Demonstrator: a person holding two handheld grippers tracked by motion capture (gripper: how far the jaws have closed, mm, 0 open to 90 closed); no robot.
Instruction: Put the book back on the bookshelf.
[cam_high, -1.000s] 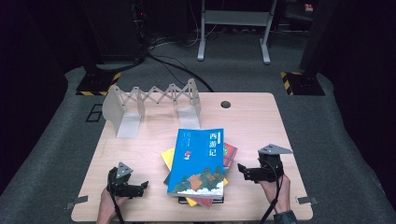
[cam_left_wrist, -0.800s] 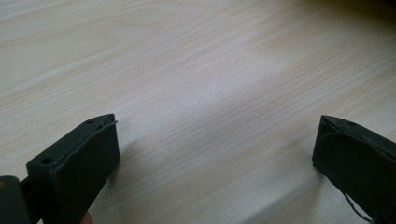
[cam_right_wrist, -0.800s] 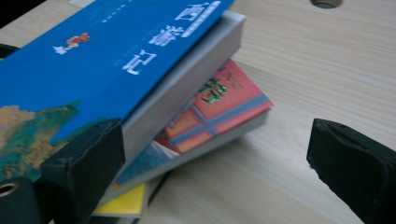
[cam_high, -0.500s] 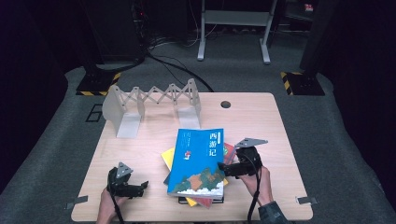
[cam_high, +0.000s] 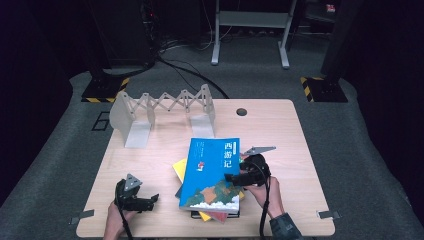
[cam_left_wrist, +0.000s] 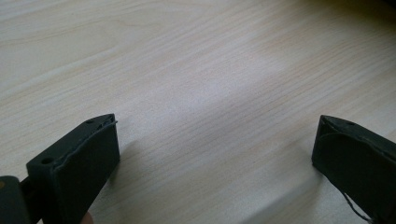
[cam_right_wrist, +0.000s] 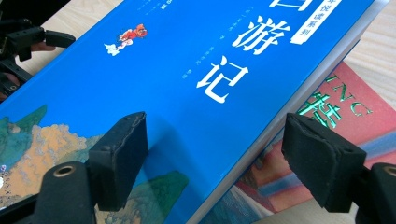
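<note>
A blue book (cam_high: 212, 172) with white characters lies tilted on top of a small stack near the table's front middle. Under it show a yellow book (cam_high: 179, 167) and a red book (cam_right_wrist: 336, 107). My right gripper (cam_high: 231, 178) reaches in from the right, and its jaws straddle the blue book's (cam_right_wrist: 187, 70) right edge. One pad hovers over the cover and the other sits just off the edge; the jaws have just been closing. My right gripper (cam_right_wrist: 215, 154) shows no firm press. My left gripper (cam_high: 152, 199) rests at the front left, open over bare wood (cam_left_wrist: 215, 149).
A white accordion-style book rack (cam_high: 165, 107) stands at the table's back left. The wooden table (cam_high: 280, 130) has a cable hole (cam_high: 242, 111) near its far edge. Dark floor, cables and stands surround it.
My right gripper has moved left from the table's right side to the blue book's edge, and its jaws have narrowed around that edge. The left gripper has stayed put.
</note>
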